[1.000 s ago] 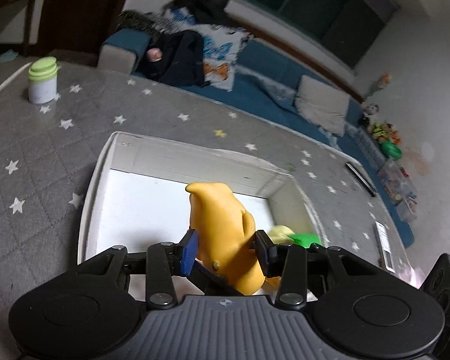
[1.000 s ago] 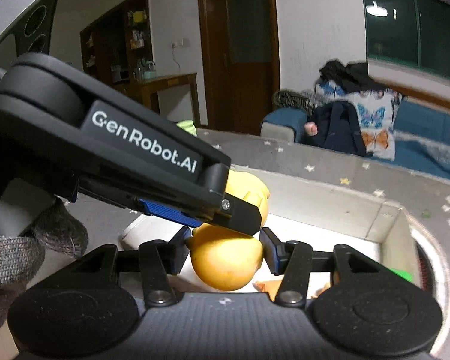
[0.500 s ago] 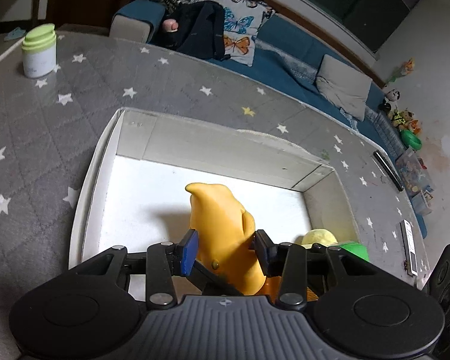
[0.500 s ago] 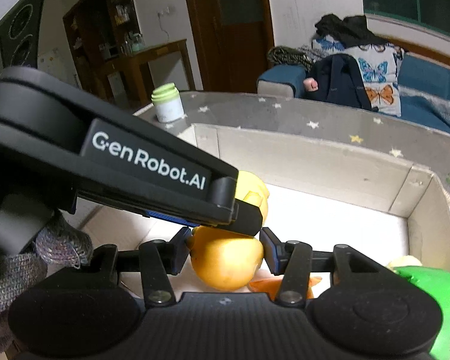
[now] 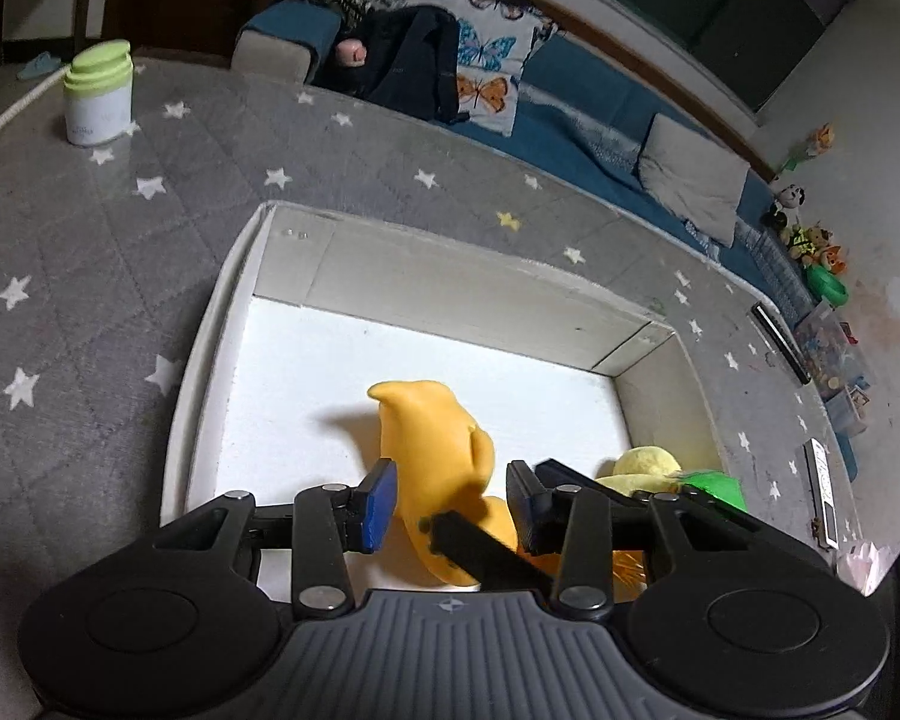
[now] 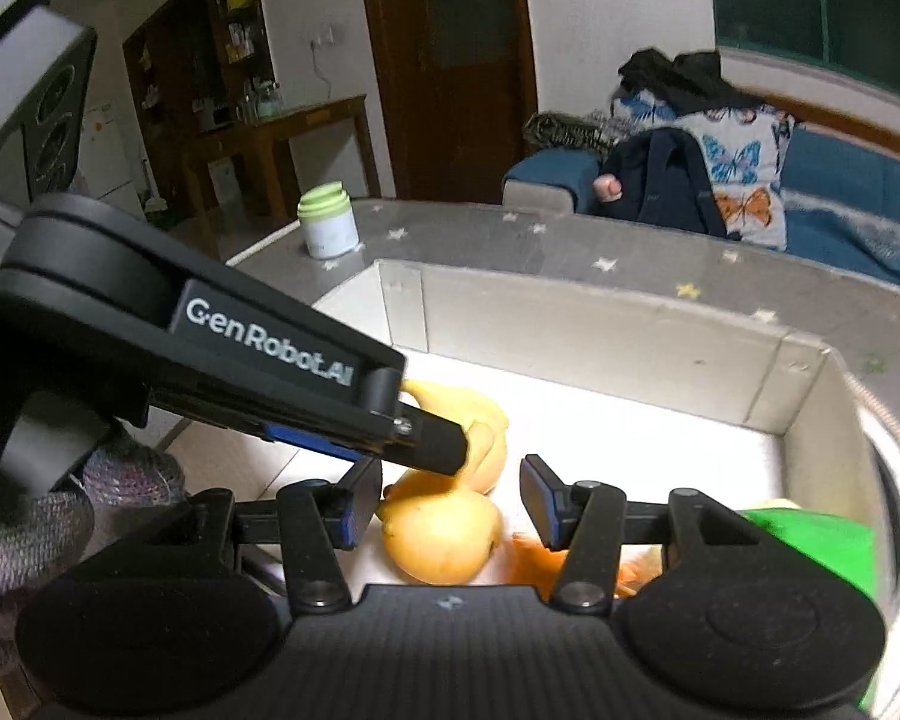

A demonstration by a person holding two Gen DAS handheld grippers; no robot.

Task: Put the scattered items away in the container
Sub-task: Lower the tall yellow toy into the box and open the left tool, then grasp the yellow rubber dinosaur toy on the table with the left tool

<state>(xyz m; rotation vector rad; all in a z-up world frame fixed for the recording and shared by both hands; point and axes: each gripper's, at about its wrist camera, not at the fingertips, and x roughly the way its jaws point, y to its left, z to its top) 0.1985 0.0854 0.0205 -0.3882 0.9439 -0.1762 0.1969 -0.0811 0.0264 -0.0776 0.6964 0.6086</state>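
Observation:
A yellow toy (image 5: 435, 456) lies in the white box (image 5: 450, 288), seen between the open fingers of my left gripper (image 5: 450, 495); neither pad touches it. In the right wrist view the same toy (image 6: 444, 531) sits between the open fingers of my right gripper (image 6: 441, 504), with gaps on both sides. The left gripper's finger (image 6: 426, 435) crosses over the toy there. A pale yellow and green toy (image 5: 678, 474) and an orange item (image 6: 540, 558) lie in the box at the right.
A white jar with a green lid (image 5: 99, 96) stands on the grey star-patterned table (image 5: 120, 252) at the far left. A dark remote (image 5: 780, 342) and a white one (image 5: 822, 492) lie at the right. A blue sofa (image 5: 570, 120) is behind.
Both grippers have opened and let go of the yellow toy, which now rests lower in the box. Both views have tilted down toward the box.

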